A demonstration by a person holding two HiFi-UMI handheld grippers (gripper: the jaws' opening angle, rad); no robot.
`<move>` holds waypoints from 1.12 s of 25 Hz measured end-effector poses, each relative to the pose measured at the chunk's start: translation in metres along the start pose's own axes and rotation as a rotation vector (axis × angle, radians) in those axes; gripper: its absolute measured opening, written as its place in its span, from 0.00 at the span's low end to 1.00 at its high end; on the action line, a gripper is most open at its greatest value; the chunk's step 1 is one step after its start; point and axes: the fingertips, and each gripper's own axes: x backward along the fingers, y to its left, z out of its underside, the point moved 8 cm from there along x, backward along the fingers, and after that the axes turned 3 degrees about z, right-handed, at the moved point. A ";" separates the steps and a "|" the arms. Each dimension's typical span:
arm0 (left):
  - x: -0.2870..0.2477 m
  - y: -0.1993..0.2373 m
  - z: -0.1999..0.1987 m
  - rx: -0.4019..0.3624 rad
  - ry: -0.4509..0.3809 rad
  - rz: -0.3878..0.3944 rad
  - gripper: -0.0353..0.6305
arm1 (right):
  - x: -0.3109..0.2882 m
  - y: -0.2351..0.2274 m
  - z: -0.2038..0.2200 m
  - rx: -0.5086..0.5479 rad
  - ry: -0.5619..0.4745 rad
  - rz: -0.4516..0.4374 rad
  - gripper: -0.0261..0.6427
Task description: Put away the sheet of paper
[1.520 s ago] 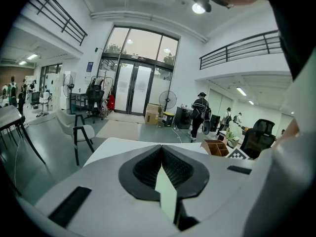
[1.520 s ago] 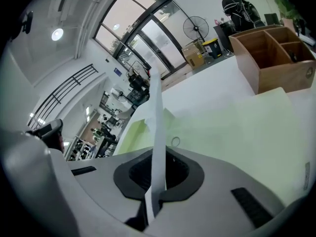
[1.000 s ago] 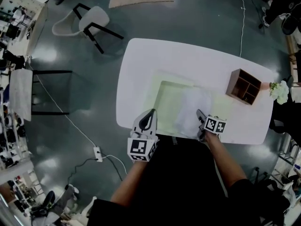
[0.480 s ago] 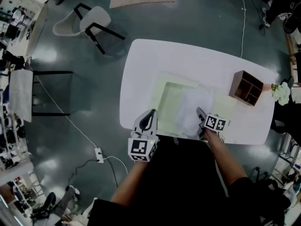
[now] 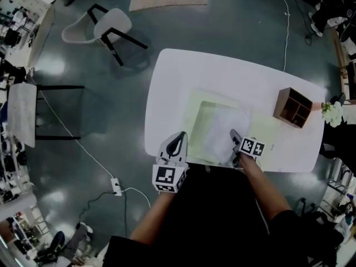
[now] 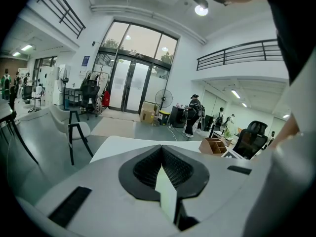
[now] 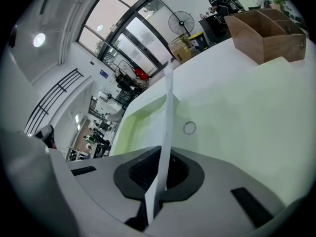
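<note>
At the far left, a white chair (image 5: 100, 26) stood on the dark floor, well apart from the white table (image 5: 183, 77). The left gripper (image 5: 178, 141) was at the table's near edge, pointing away from the person. Its tips sat just beside the left border of a pale green folder (image 5: 203, 124). In the left gripper view its jaws were pressed together with a thin pale green strip pinched between the ribbed pads. The strip looked like the folder's edge, though that could not be told for certain.

The folder lay flat in the middle of the table. The sheet of paper (image 5: 222, 133) rested over its right part, white against the green. The sheet's near edge ran down to the right gripper (image 5: 235, 137), which was also at the table's near edge. In the right gripper view that claw was fully closed on the sheet. The paper rose edge-on out of the clamped pads and reached over the green surface. A raised green flap stood to the paper's left and a small ring (image 7: 189, 128) lay on the surface to its right.

Farther right, a wooden organizer (image 5: 293, 107) with open compartments stood on the table, apart from the folder. Beyond it, white flowers (image 5: 332, 113) showed at the table's right end.
</note>
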 end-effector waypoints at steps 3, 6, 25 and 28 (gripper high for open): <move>-0.001 0.007 -0.002 0.000 0.002 0.012 0.06 | -0.006 0.006 0.001 -0.001 0.004 0.007 0.04; -0.001 0.016 -0.005 0.001 -0.001 0.025 0.06 | -0.014 0.015 0.002 -0.004 0.011 0.013 0.04; -0.013 0.059 -0.009 0.001 -0.004 0.062 0.06 | -0.053 0.053 0.006 -0.021 0.056 0.010 0.04; -0.013 0.064 -0.009 0.001 0.005 0.065 0.06 | -0.058 0.061 0.006 -0.019 0.061 0.006 0.04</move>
